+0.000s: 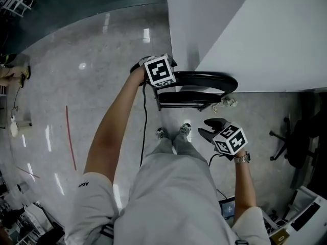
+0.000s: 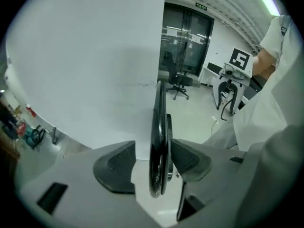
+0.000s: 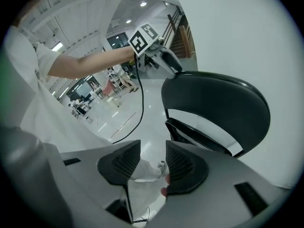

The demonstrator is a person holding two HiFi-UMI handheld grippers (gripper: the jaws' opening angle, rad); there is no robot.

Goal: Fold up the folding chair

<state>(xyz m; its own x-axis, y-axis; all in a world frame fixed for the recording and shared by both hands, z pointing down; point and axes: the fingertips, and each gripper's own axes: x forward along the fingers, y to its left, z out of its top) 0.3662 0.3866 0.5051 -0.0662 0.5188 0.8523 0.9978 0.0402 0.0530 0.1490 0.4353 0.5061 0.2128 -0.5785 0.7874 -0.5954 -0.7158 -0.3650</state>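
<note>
Two grippers are in your hands, and both stand with their jaws well apart. Your left gripper (image 2: pixel 153 164) sits over the top corner of the folding chair (image 1: pixel 196 88), at the end of the backrest farthest from your right hand. In the left gripper view the chair's dark rim runs edge-on up between the jaws. The pad on the wall side stands clearly off the rim, and the other pad lies just beside it, so the rim is between the jaws but not clamped. From that angle the chair shows as two thin dark layers lying close together. Your right gripper (image 1: pixel 212 128) hangs near the chair's front, on your side of it and toward the other end of the backrest, apart from the chair. Its jaws hold nothing; beyond them you see only your own trouser leg and a shoe (image 3: pixel 162 165). The chair stands on the pale glossy floor (image 1: pixel 76 86) with its curved black backrest against the white wall (image 1: pixel 245 29), right at the wall's corner. Your feet are just in front of the chair. A small crumpled scrap (image 1: pixel 229 102) lies on the floor beside the chair's right end, and a black office chair (image 1: pixel 294 142) stands well off to that same side.
</note>
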